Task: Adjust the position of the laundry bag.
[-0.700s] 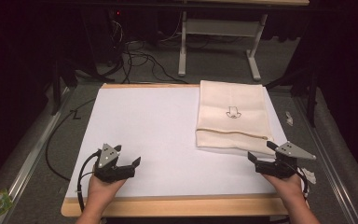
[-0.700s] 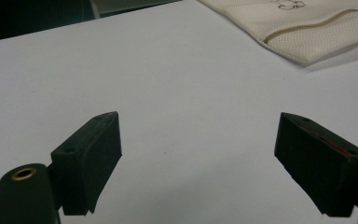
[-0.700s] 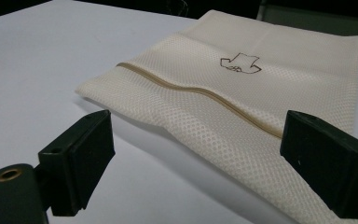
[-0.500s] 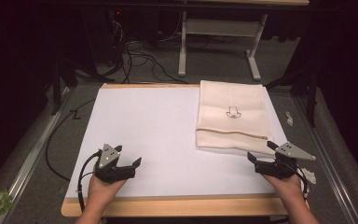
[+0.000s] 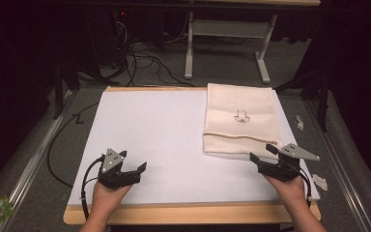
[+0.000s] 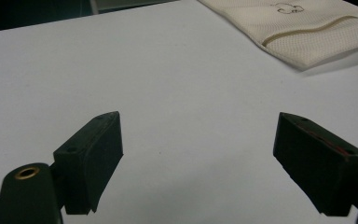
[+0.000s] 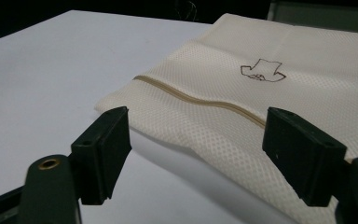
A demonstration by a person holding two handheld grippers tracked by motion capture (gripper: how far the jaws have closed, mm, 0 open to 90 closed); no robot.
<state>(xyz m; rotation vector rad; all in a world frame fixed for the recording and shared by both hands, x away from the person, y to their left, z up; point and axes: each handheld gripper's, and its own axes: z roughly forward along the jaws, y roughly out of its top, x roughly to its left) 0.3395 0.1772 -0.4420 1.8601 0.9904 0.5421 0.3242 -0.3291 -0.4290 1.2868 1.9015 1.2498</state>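
Left gripper (image 5: 134, 173) low at the near-left of the white sheet (image 5: 164, 130), held in the left hand (image 5: 107, 194). Jaws wide apart, nothing between them; in its own view they frame bare sheet, with the bag off at upper right.

Sheet covers most of a wooden board (image 5: 188, 212); light wood edge shows along the near side.

Cream mesh bag (image 5: 239, 121) lies flat on the right part of the sheet, a small dark outline mark (image 5: 242, 117) near its middle, a zip line (image 7: 200, 100) across its near part.

Right gripper (image 5: 263, 153) at near-right, in the right hand (image 5: 290, 189), just beside the bag's near edge. Jaws apart, empty; its own view looks onto the bag's near corner.
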